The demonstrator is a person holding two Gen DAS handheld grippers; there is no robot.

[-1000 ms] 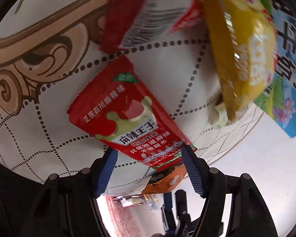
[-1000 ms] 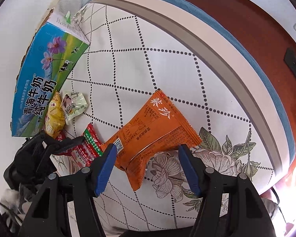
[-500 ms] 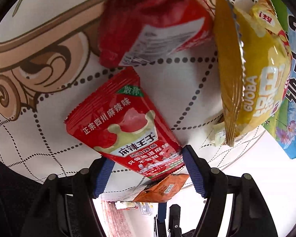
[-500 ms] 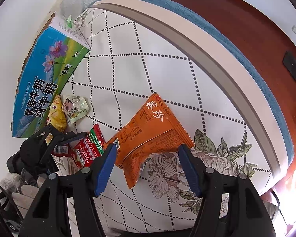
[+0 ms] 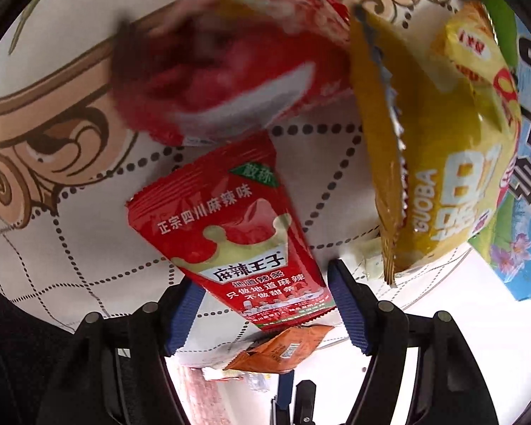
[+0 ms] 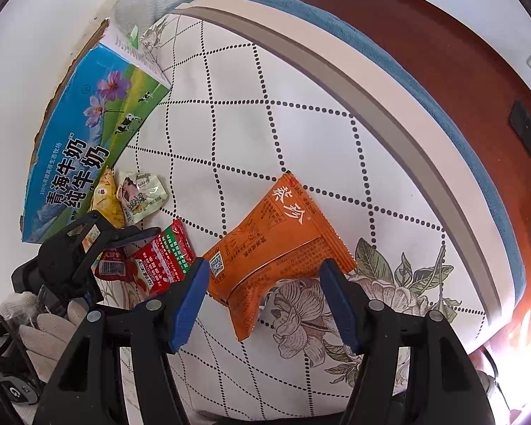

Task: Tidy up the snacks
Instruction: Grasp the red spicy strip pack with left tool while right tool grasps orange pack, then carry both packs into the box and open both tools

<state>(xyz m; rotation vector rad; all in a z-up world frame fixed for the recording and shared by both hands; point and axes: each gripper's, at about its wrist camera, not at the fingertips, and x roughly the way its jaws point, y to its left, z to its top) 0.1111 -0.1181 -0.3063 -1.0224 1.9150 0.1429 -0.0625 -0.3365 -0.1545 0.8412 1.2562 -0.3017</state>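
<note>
A red spicy-snack packet with a crown picture lies on the dotted tablecloth. Its lower end sits between the fingers of my left gripper, which is open. Beyond it are a second red packet, blurred, and a yellow GUOBA packet. My right gripper stands open over an orange packet that lies flat, its near part between the fingers.
A blue and green milk carton box lies at the cloth's left edge. A small green-white packet rests beside it. A white-gloved hand holds the left gripper. A beige and blue border edges the far side.
The left gripper has moved in over the crown packet, which now sits higher and further right between its fingers. The upper red packet has grown larger and blurred. The right gripper has stayed still.
</note>
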